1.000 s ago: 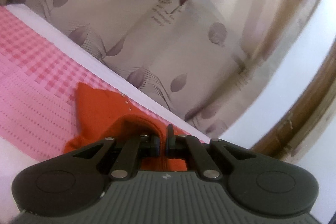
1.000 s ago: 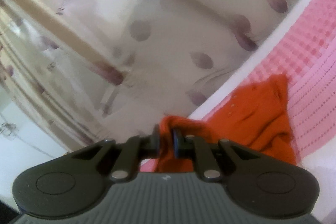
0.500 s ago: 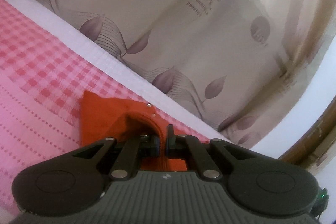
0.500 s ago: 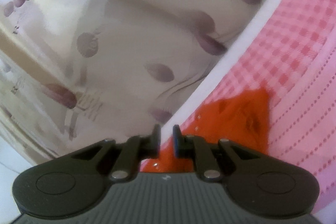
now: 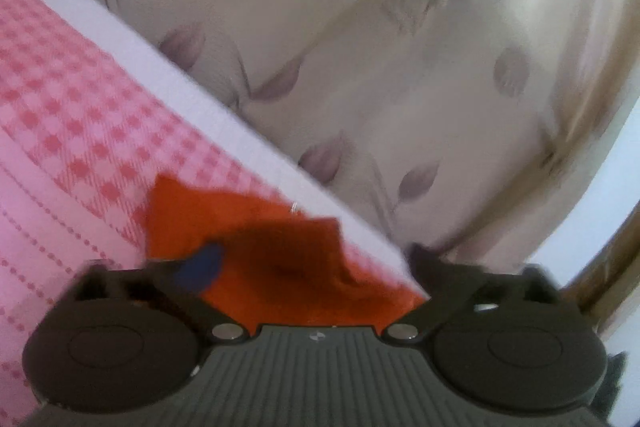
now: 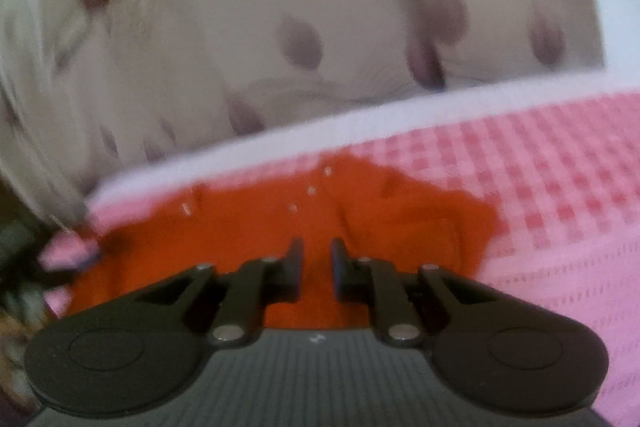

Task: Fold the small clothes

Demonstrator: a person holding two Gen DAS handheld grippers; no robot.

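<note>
Orange garment (image 5: 256,259): laid flat on pink checked cloth (image 5: 72,115). Left hand-held gripper (image 5: 312,267) newly released; right hand-held gripper (image 6: 316,259) likewise unclenched, empty. Fold apparently placed.

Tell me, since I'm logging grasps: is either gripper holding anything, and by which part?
Nothing: left gripper and right gripper are open over the orange garment.
</note>
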